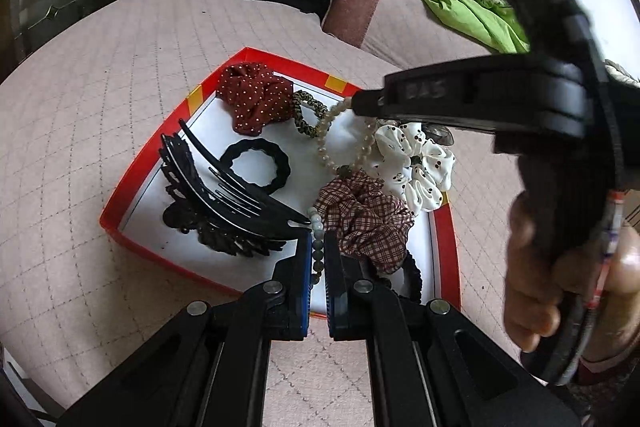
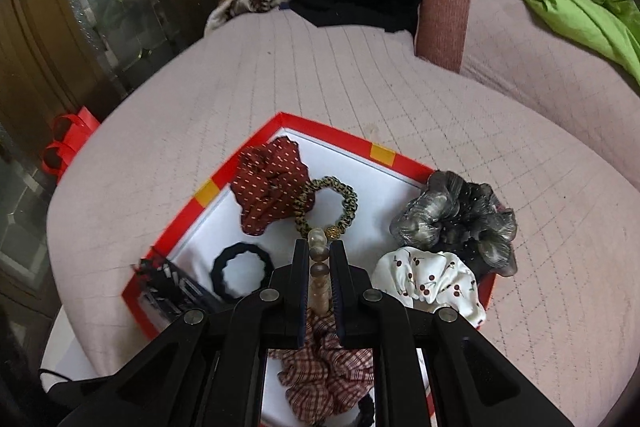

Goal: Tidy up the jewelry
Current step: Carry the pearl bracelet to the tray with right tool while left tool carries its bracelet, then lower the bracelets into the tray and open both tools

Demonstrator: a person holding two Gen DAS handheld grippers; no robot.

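Beads first: I have a beaded strand (image 1: 325, 143) pinched at both ends, my left gripper (image 1: 318, 259) clenched on its grey-green end at the six o'clock edge of the red tray (image 1: 132, 187), my right gripper (image 2: 319, 267) clenched on the pale, amber-toned end over the tray's middle. From the left wrist view the strand loops up from the left jaws toward twelve o'clock and across to the right gripper's tip at about one o'clock, hanging slack over the white tray floor. Below the loop sit the plaid scrunchie (image 1: 366, 219) at four o'clock and the cherry-print scrunchie (image 1: 416, 163) at three; the dotted red scrunchie (image 1: 256, 97) lies at eleven, the black hair tie (image 1: 256, 161) near centre, the black claw clip (image 1: 216, 195) at eight. A grey sheer scrunchie (image 2: 460, 219) straddles the tray rim at two o'clock in the right wrist view. My judgement: the strand is light and limp, beads hard and slick, the cord probably elastic, though I cannot confirm that from here. Better to grip across a single bead than between beads, keep the pull gentle, and lower it clear of the clip's teeth, which could snag it.
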